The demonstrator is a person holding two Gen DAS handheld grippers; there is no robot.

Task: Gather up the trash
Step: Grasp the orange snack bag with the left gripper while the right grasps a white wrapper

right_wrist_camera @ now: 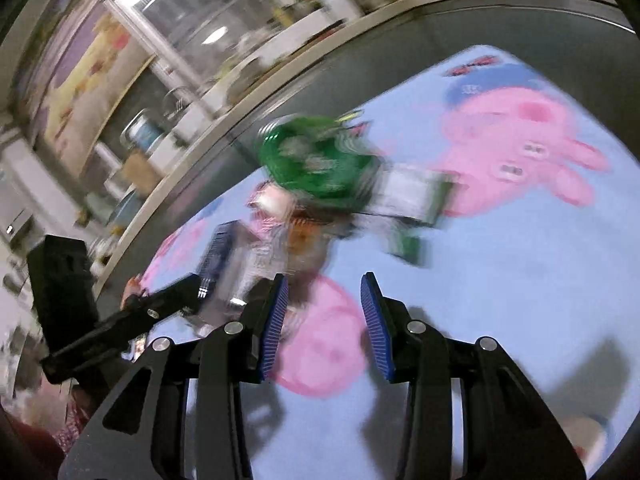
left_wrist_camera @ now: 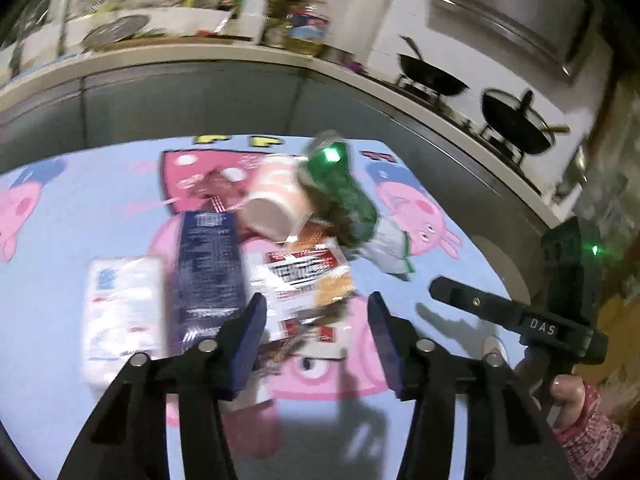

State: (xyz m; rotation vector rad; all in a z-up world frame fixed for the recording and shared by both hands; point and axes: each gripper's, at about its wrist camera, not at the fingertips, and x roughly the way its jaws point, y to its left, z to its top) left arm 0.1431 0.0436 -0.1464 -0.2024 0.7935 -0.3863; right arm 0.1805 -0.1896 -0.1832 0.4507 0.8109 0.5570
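A pile of trash lies on a light blue cartoon-pig tablecloth [left_wrist_camera: 60,280]. It holds a dark blue carton [left_wrist_camera: 208,268], a white packet [left_wrist_camera: 120,304], a pink paper cup [left_wrist_camera: 276,204] on its side, a green crumpled bottle [left_wrist_camera: 340,184], a red and white wrapper [left_wrist_camera: 304,276] and a white and green wrapper [left_wrist_camera: 390,248]. My left gripper [left_wrist_camera: 318,344] is open and empty, just short of the red and white wrapper. My right gripper [right_wrist_camera: 325,328] is open and empty above the cloth, short of the green bottle [right_wrist_camera: 316,160]. The right wrist view is blurred.
A grey kitchen counter [left_wrist_camera: 240,92] runs behind the table, with clutter on top. Two black woks [left_wrist_camera: 516,120] sit on a stove at the right. The right gripper's body [left_wrist_camera: 520,320] and the hand holding it show at the right of the left wrist view.
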